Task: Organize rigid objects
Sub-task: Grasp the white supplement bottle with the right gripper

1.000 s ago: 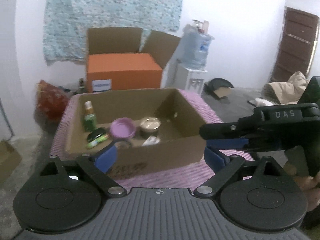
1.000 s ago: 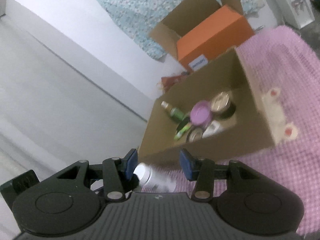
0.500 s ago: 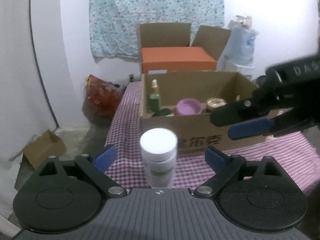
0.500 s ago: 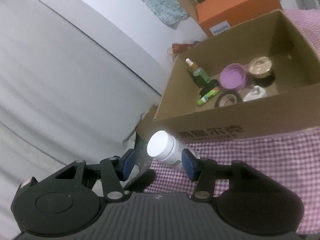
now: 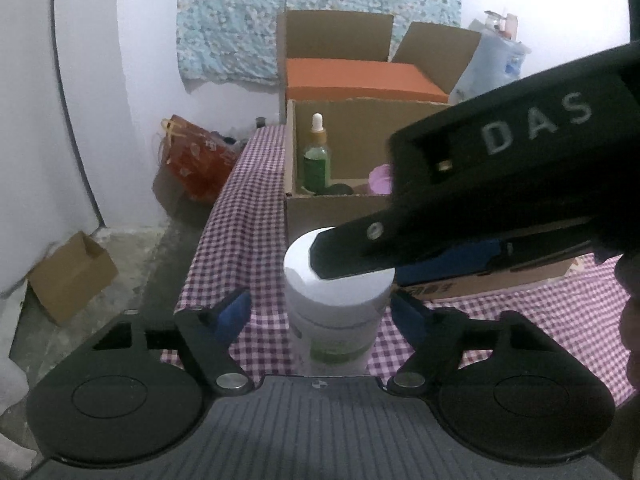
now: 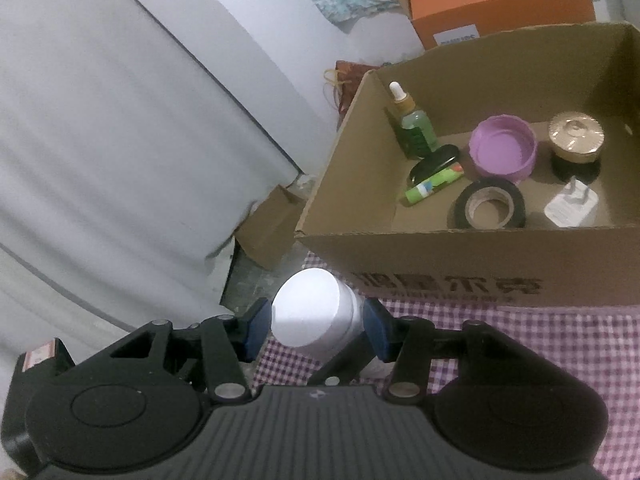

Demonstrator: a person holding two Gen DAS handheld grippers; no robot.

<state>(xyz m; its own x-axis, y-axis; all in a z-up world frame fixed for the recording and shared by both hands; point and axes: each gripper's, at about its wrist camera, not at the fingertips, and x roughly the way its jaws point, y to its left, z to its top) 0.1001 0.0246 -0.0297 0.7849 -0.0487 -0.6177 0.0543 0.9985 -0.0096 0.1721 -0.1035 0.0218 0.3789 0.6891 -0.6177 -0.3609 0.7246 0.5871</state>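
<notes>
A: Where's the white bottle [image 6: 310,314]?
B: On the checked tabletop [image 6: 520,344], before the cardboard box [image 6: 460,268].
A: Held?
B: Right gripper [image 6: 314,326] fingers clamp it; left gripper [image 5: 326,314] fingers are closing around it, not touching.

Dim indoor light, fisheye bending at edges, perhaps slight motion blur.

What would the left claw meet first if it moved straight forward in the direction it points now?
Probably the white bottle, which already stands between the closing fingers of the left claw. The right claw grips its cap from above.
</notes>
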